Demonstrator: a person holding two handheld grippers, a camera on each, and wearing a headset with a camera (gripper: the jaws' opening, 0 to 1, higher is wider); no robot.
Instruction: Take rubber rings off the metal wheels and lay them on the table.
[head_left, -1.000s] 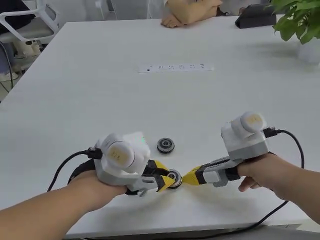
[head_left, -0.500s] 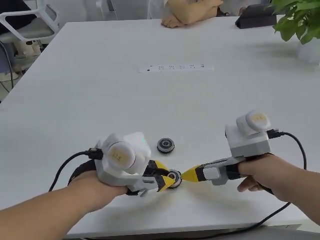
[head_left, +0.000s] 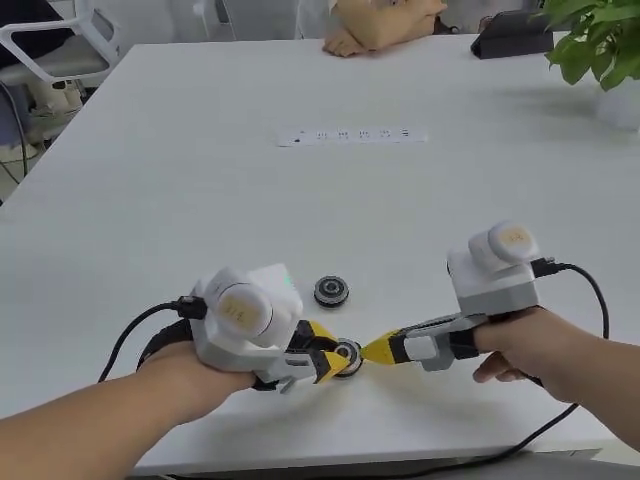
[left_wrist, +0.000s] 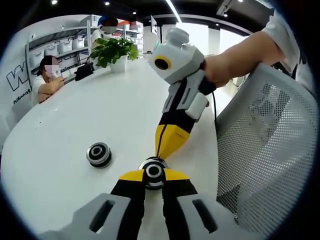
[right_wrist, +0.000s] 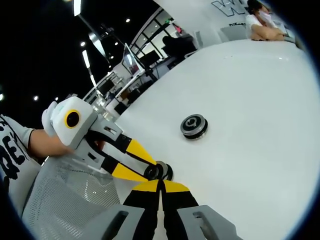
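Clamping a round, black-rimmed metal wheel (head_left: 348, 354), the left gripper (left_wrist: 153, 175) rests low over the smooth white table (head_left: 300, 200). The right gripper (right_wrist: 160, 183), jaws closed, touches it.

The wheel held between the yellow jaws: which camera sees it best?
The left gripper view: the held wheel faces the lens, close up. The head view shows it small; the right gripper view shows it partly hidden by jaws.

Two metal wheels (head_left: 331, 291) (head_left: 347, 354), two tongs (head_left: 340, 360) (head_left: 368, 350), one power strip (head_left: 352, 135)
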